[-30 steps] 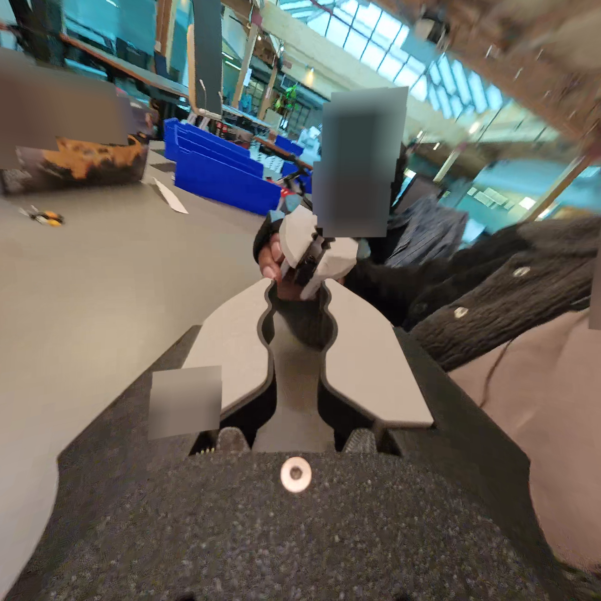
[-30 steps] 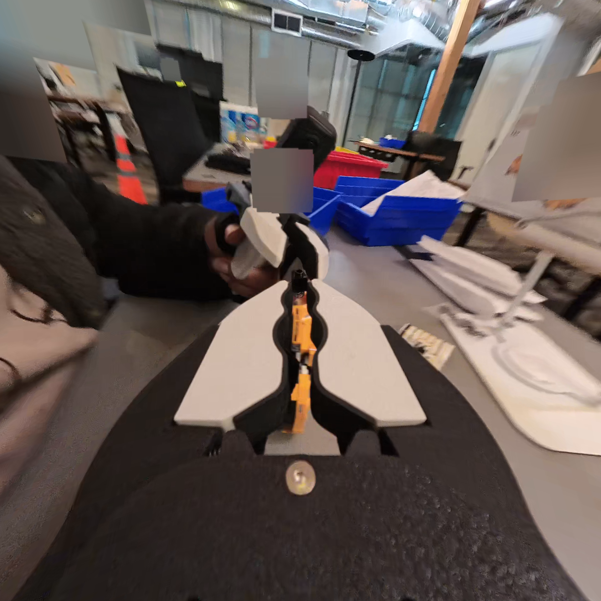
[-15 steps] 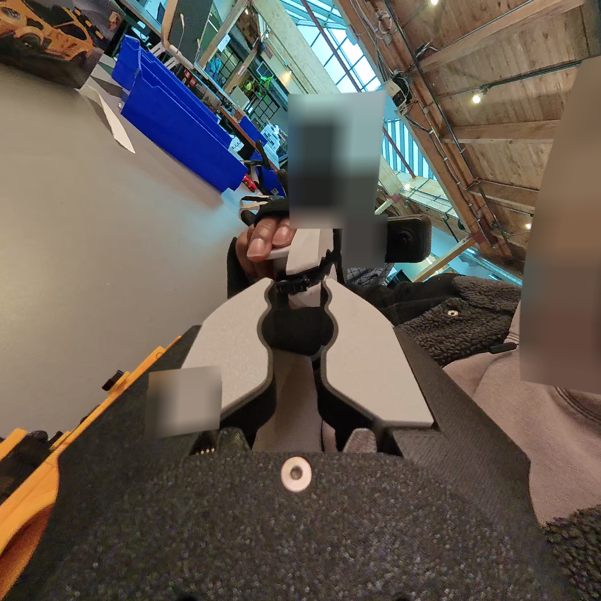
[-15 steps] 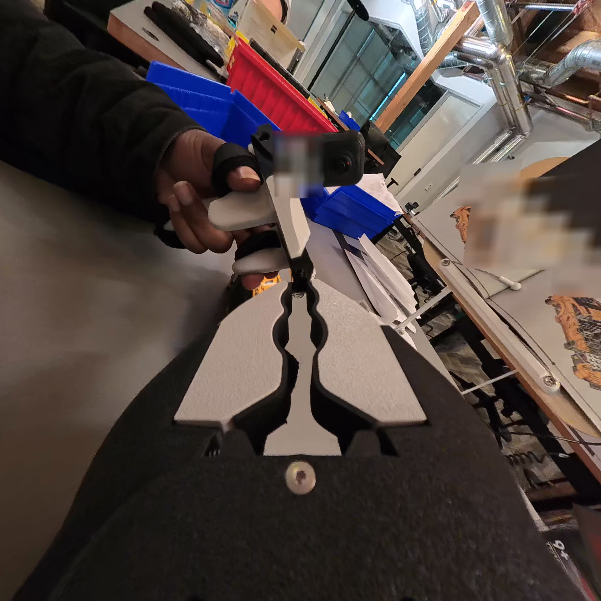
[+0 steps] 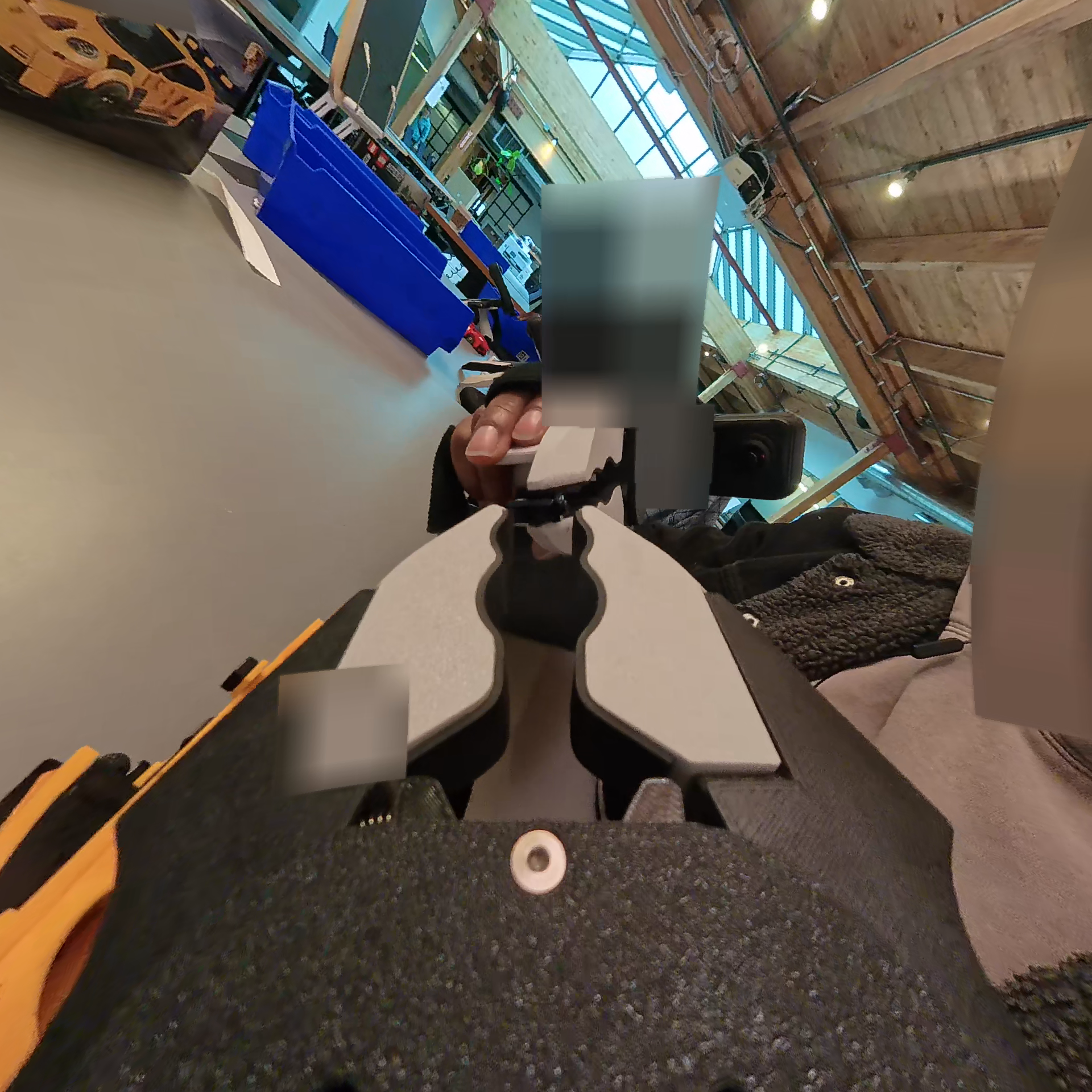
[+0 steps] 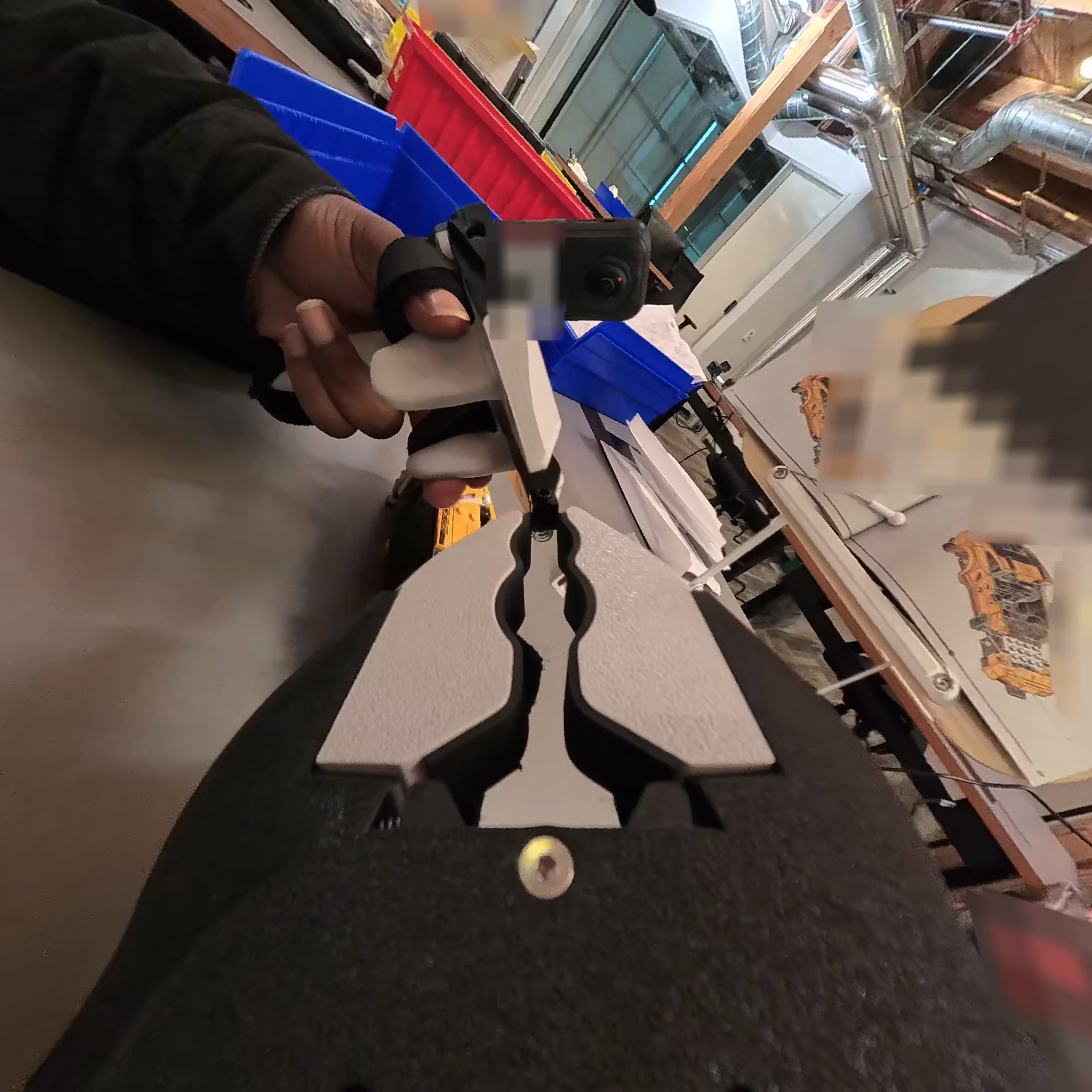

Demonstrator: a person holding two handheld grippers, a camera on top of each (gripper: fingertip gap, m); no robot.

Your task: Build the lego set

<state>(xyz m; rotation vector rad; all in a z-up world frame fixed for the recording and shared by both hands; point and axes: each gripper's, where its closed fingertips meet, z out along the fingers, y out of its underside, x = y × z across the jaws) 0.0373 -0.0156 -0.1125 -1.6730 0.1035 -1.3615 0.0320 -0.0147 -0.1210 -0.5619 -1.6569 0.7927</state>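
1. Now, from the left wrist: the left gripper [image 5: 539, 520] points to 12 o'clock, with its jaws a little apart. A small black piece [image 5: 535, 507] sits in the gap at its tips, but I cannot tell whether the pads press on it.
2. Straight ahead, the right gripper [image 5: 549, 505] faces back with that piece pinched between its fingers. A hand [image 5: 490, 449] holds it at 11 o'clock and its camera [image 5: 756, 455] is at 1 o'clock.
3. The orange model [image 5: 35, 857] lies on the grey table [image 5: 148, 413] at 8 o'clock, partly behind the gripper body. Blue bins [image 5: 354, 236] and a box [image 5: 106, 71] stand at 10 to 11 o'clock.
4. From the right wrist: the right gripper [image 6: 545, 523] has its jaws nearly together, tips closed on the black piece [image 6: 545, 502] at 12 o'clock.
5. The left gripper [image 6: 543, 473] meets it tip to tip from above, seen edge-on and held by the other hand [image 6: 337, 319] at 11 o'clock.
6. The orange model [image 6: 464, 520] shows just behind that hand, low at 11 o'clock.
7. A red bin [image 6: 473, 136] sits at 12 o'clock, and a printed sheet [image 6: 1004, 608] lies at 3 o'clock.
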